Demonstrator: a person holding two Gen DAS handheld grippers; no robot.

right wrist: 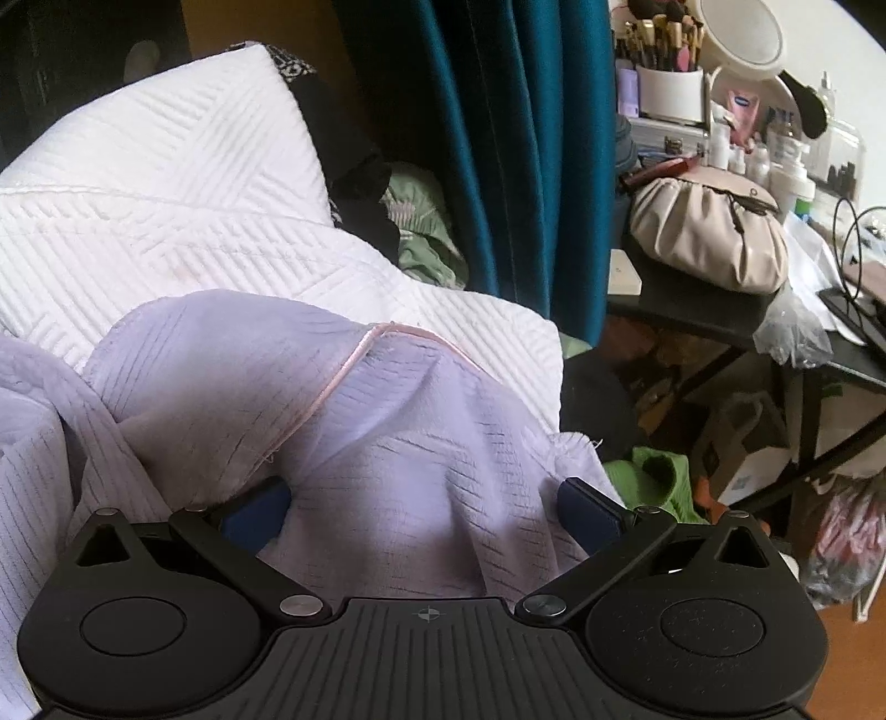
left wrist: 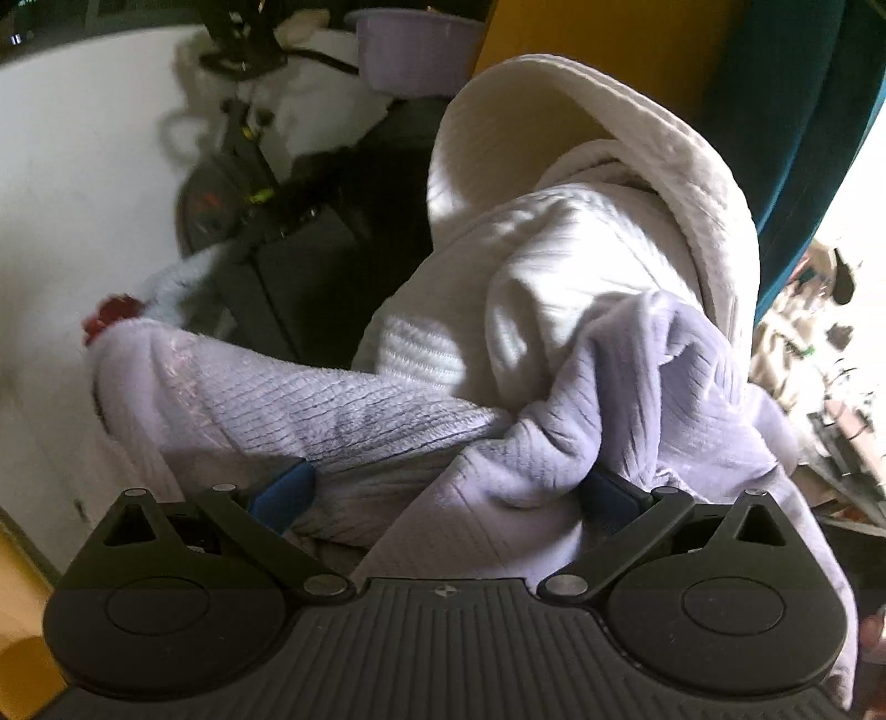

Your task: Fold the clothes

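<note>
A lilac ribbed fleece garment [left wrist: 421, 421] is draped in loose folds over my left gripper [left wrist: 446, 487]. Its blue fingers [left wrist: 282, 495] stand wide apart, open, and the cloth hides their tips. In the right wrist view the same lilac garment [right wrist: 387, 443], with a pale pink piped seam [right wrist: 338, 387], lies bunched across my right gripper [right wrist: 421, 509]. That gripper is open too, its blue fingers [right wrist: 587, 515] spread to either side of the fabric. Behind the garment is a white quilted cover [right wrist: 166, 194], which in the left wrist view curls up as a white quilted cover [left wrist: 581, 183].
A teal curtain [right wrist: 498, 138] hangs behind the bed. A black desk [right wrist: 692, 310] to the right carries a beige pouch [right wrist: 714, 238], brushes, bottles and cables. On the left are a lilac basin [left wrist: 415, 44], dark equipment [left wrist: 293, 260] and a white wall.
</note>
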